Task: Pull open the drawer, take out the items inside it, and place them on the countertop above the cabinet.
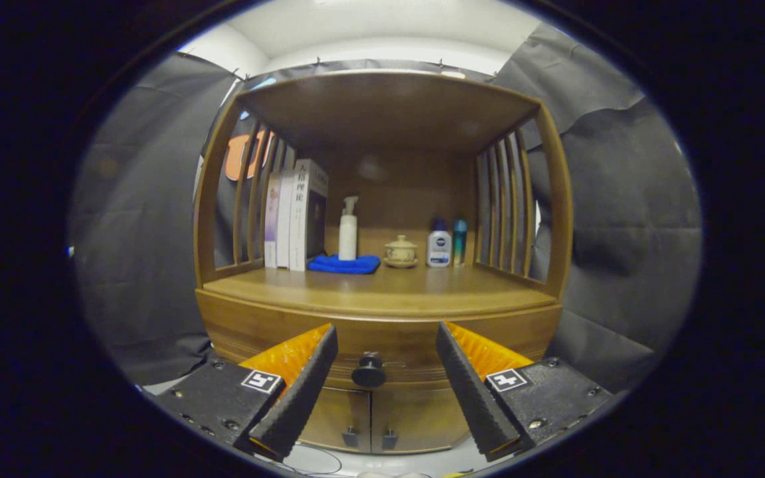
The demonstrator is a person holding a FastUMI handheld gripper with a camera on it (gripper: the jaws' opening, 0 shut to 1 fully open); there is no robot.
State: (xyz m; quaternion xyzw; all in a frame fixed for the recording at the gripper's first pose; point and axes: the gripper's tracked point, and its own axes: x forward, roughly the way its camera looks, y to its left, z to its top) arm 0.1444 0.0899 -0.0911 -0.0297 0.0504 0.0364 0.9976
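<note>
Hovering with its fingers wide apart, the gripper (386, 372) frames the black knob (369, 370) of the shut drawer (382, 342) below the counter's (382, 292) front edge, and closing off-centre could let the small round knob slip free.

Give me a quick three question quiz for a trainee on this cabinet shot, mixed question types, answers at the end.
1. True or false: the drawer is already pulled open.
2. The black knob sits: A) between the fingers B) left of both C) right of both.
3. What lies under the white pump bottle on the countertop?

Key: 1 false, it is closed. 2 A; the gripper is open, touching nothing. 3 a blue cloth.
</note>
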